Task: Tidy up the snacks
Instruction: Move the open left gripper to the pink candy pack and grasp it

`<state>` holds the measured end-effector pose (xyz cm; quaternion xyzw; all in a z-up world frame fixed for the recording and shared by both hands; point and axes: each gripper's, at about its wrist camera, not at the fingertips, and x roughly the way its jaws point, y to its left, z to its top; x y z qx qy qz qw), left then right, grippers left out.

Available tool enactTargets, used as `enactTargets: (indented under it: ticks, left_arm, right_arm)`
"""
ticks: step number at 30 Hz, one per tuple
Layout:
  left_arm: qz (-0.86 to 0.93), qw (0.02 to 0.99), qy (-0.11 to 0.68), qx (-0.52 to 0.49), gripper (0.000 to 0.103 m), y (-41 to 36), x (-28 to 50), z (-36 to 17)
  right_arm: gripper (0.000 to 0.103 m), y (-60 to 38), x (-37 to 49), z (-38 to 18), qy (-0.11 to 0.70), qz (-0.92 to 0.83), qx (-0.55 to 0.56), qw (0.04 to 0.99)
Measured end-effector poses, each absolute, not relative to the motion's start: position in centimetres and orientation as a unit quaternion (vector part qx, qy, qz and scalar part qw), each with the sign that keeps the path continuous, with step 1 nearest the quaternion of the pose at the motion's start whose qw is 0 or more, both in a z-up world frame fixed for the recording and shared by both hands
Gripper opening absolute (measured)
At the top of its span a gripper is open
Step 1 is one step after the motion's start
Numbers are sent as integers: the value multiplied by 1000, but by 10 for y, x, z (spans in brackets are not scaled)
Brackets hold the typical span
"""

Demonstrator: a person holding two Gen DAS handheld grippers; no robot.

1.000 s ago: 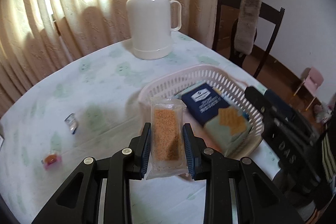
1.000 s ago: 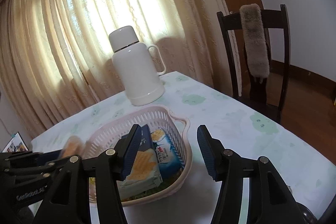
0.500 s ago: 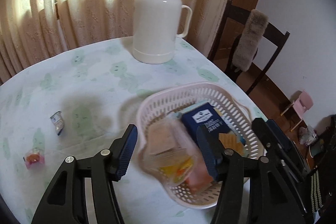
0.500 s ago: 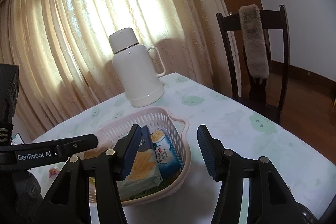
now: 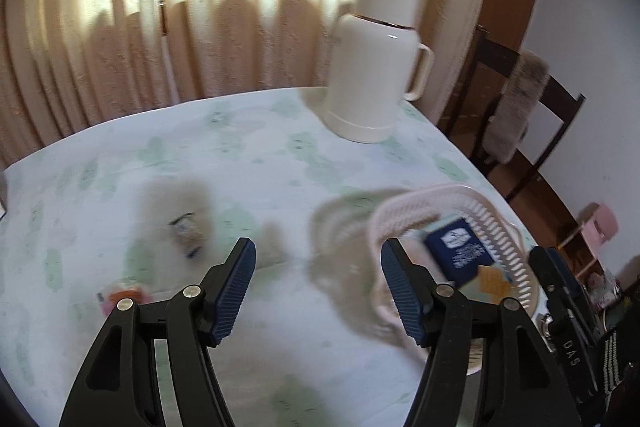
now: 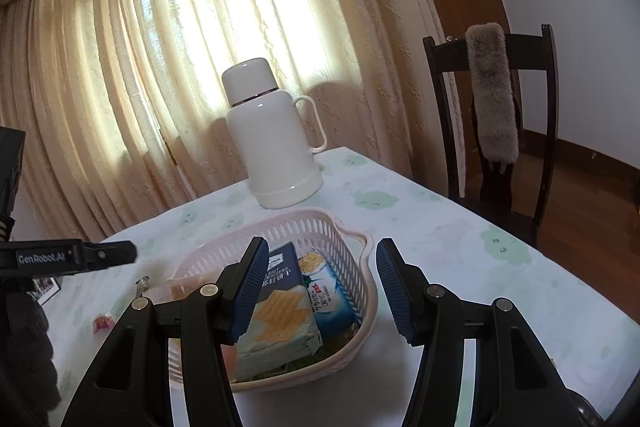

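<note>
Snack basket (image 5: 516, 239) right of empty, opening jaws

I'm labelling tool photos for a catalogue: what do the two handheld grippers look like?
Both are black plastic with cut-out arms and silver pivot screws. Each finger carries a ribbed dark blue pad. The left gripper bears white "GenRobot.AI" lettering on its side in the right wrist view. The right gripper shows white "DAS" lettering. No cables or sleeves are visible.

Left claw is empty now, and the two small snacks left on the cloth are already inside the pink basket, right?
Not quite. The left claw is empty, its jaws opening, but the two small snacks lie on the tablecloth, outside the pink basket. The left wrist view shows this.
</note>
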<state>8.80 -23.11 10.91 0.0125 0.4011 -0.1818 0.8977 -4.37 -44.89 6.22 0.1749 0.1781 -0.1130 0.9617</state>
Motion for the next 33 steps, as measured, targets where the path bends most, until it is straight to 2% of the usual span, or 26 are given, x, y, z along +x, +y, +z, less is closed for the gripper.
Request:
enactTargets:
  ticks: [4, 18, 21, 33]
  left_arm:
    - [-160, 900, 405, 10, 62, -208, 91, 107]
    - [-68, 899, 431, -28, 66, -113, 102, 84]
    - [-58, 895, 441, -35, 69, -102, 105, 74]
    - [-34, 865, 497, -56, 70, -83, 131, 25]
  right_arm:
    - [64, -448, -45, 62, 175, -112, 174, 963]
    - [65, -446, -43, 61, 177, -112, 165, 964]
    - [65, -444, -42, 62, 177, -113, 158, 965]
    - [66, -437, -37, 58, 185, -121, 135, 966]
